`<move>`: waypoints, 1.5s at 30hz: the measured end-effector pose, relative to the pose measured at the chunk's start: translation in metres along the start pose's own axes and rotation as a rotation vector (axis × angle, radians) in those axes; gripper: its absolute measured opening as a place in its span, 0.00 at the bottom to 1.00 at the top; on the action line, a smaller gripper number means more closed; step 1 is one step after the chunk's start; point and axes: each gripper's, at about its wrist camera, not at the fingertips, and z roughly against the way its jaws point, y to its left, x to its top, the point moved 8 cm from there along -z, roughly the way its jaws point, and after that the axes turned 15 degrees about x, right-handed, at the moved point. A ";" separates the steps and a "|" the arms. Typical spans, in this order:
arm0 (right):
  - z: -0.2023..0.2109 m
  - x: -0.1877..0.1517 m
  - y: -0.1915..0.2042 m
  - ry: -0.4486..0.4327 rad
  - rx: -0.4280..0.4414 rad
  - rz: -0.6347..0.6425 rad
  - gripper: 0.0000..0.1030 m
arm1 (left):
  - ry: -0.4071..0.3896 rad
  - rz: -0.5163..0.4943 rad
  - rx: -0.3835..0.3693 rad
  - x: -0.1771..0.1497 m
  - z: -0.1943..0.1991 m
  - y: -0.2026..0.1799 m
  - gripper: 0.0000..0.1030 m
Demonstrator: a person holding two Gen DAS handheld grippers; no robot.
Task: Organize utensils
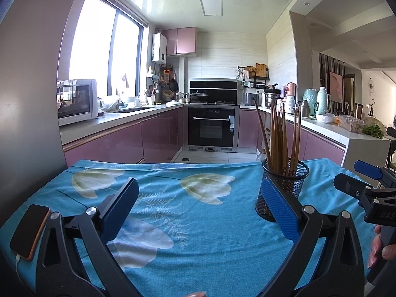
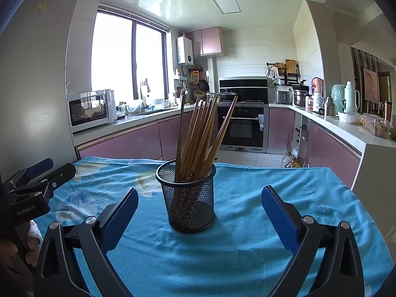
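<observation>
In the left wrist view, a table is covered by a blue cloth (image 1: 198, 222) with pale flowers on it. A phone (image 1: 29, 230) with a white cable is seen lying at the left edge of the cloth. A kitchen is seen behind the table, with pink cupboards, a microwave (image 1: 76, 101) by the window and a black oven (image 1: 211, 126) at the back. The left gripper (image 1: 198, 203) is held wide open over bare cloth, and nothing is held in it. A black mesh cup (image 1: 284, 190) is partly hidden behind its right blue finger. The right gripper (image 1: 356, 178) is seen at the right edge, with fingers of a hand (image 1: 382, 252) below it.

In the right wrist view, the mesh cup (image 2: 189, 198) is seen standing upright in the middle of the cloth (image 2: 247, 235). Many brown chopsticks (image 2: 200, 136) are stuck in it, and they are fanned out and tilted to the right. Little flowers are painted on their lower ends. The right gripper (image 2: 199, 210) is spread wide open, with one finger on each side of the cup, and the cup is not touched. Nothing stands between the fingers and the cup. The left gripper (image 2: 47, 170) is seen at the left edge, well apart from the cup.
</observation>
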 end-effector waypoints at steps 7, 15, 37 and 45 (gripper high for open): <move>0.000 0.001 0.000 -0.001 -0.001 0.000 0.93 | 0.001 0.001 0.002 0.000 -0.001 0.000 0.95; 0.000 0.001 0.000 -0.002 -0.001 -0.002 0.93 | 0.001 0.002 0.002 0.000 -0.001 0.000 0.95; 0.001 0.003 -0.002 -0.015 -0.004 -0.004 0.93 | -0.001 0.004 0.004 0.001 -0.002 0.001 0.95; 0.000 0.003 -0.002 -0.015 -0.005 -0.006 0.93 | -0.001 0.004 0.003 0.001 -0.002 0.001 0.95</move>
